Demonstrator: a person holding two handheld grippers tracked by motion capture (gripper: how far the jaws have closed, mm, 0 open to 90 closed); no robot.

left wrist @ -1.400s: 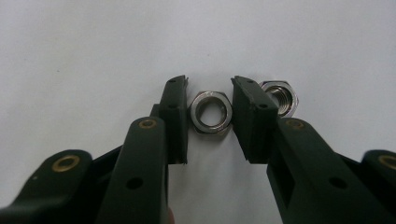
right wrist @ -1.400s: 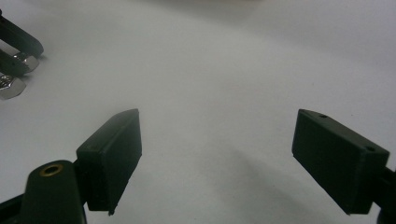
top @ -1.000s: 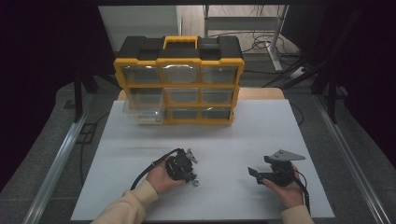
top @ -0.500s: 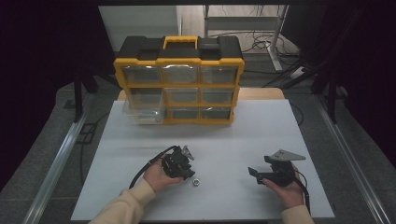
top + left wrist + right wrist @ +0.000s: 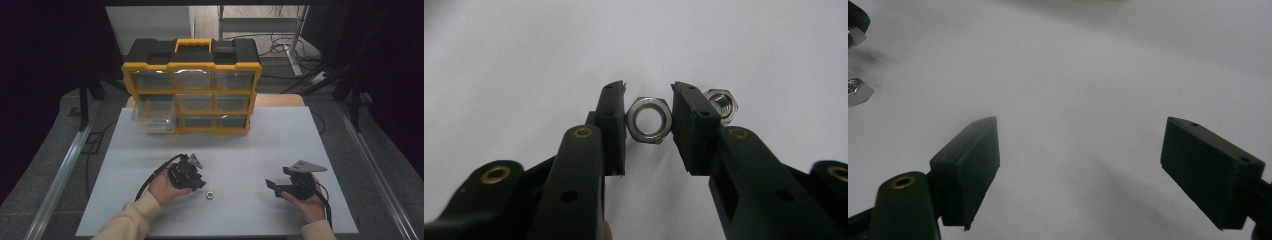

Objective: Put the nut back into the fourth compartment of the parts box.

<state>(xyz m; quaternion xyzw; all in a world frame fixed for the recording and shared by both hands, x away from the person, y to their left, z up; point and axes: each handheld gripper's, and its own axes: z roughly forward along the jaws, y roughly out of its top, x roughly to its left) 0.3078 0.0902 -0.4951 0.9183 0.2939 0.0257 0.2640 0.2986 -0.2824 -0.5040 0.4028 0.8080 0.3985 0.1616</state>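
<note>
A steel hex nut (image 5: 630,121) sits between the black pads of my left gripper (image 5: 649,94), which is shut on it with the bore facing the camera. A second hex nut (image 5: 722,104) lies on the white table just past the right-hand jaw; from above, that loose nut (image 5: 210,194) is right of my left gripper (image 5: 199,183). At the front right my right gripper (image 5: 273,187) rests in the other hand, pointing left. Its jaws are wide open over bare table (image 5: 1083,132), and the loose nut (image 5: 857,93) shows at the far left edge.
A yellow and black parts organizer (image 5: 192,92) with clear drawers stands at the back of the white tabletop (image 5: 250,150). Its lower-left drawer (image 5: 150,119) is pulled out. Metal rails run along both table sides, and cables lie on the floor behind.
My left hand has drawn back slightly to the left, so the loose nut lies apart from the gripper. The right hand has stayed in place.
</note>
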